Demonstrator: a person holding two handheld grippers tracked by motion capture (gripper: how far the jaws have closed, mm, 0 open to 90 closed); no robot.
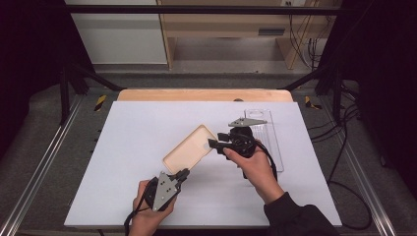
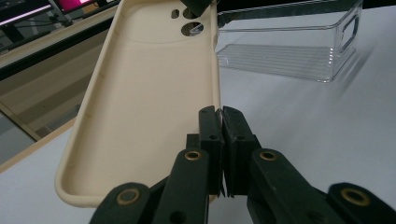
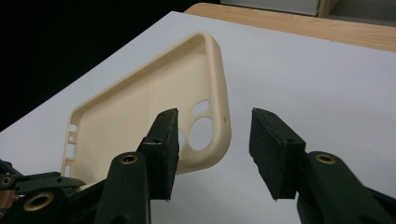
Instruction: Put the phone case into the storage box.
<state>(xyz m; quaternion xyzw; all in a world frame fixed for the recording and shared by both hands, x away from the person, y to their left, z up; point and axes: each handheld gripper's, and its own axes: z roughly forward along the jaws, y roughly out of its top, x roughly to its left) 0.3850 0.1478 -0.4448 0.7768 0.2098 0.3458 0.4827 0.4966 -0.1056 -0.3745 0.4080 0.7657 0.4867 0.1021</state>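
White sheet (image 1: 128, 147) laid over a wooden tabletop (image 1: 204, 95), wood exposed along the far edge; dark metal frame rails (image 1: 34, 172) to both sides, grey floor and light wooden furniture (image 1: 231, 29) beyond. Cream phone case (image 1: 189, 148) near the sheet's centre, inner side up, raised off the sheet at a slant. Left gripper (image 1: 181, 175) toward the near edge, jaws pressed together on the case's side wall near its bottom corner, as seen close up in the left gripper view (image 2: 220, 116). Right gripper (image 1: 212, 144) at the case's camera-cutout end, jaws spread; in the right gripper view (image 3: 215, 149) the case corner (image 3: 219, 112) lies between the pads, apart from both. Clear plastic tray (image 1: 268, 132) toward the right edge, behind the right gripper; left gripper view (image 2: 299, 51) confirms it empty, upright, well apart from the case (image 2: 149, 102).
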